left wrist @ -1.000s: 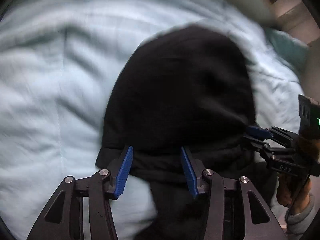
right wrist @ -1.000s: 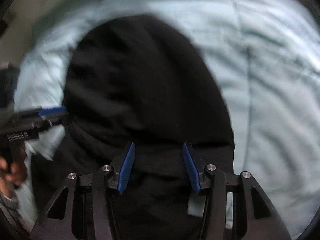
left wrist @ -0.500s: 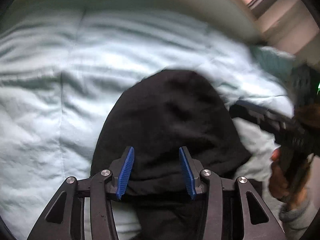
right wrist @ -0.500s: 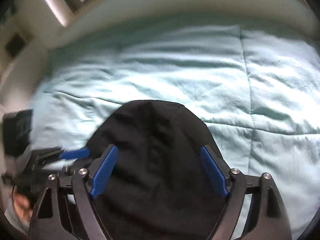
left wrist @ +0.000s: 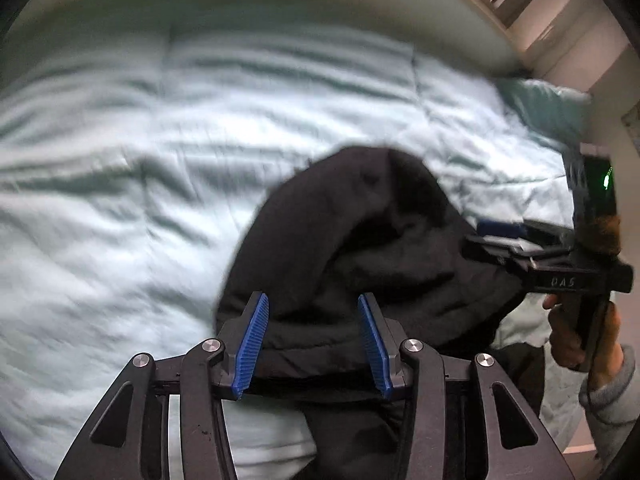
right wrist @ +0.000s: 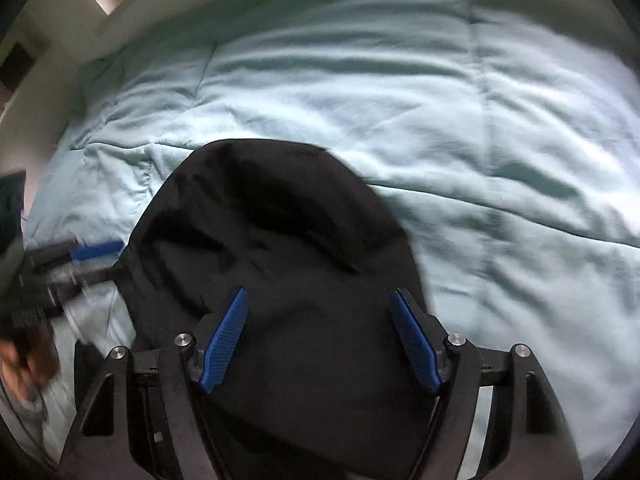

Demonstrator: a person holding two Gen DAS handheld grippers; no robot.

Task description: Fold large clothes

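We see a black, soft, thick fabric garment [left wrist: 360, 240] bunched into a rounded, wrinkled mound on the pale mint quilted bed cover [left wrist: 140, 160]. In the left wrist view, the left hand-held gripper [left wrist: 312, 336] has its blue ribbed pads partly spread, with a fold of the garment lying between them; we cannot tell whether the pads press it. In the right wrist view, the right hand-held gripper [right wrist: 320, 336] has just been opening: its pads stand wide apart over the garment [right wrist: 280, 240], which lies below and between them, ungripped.
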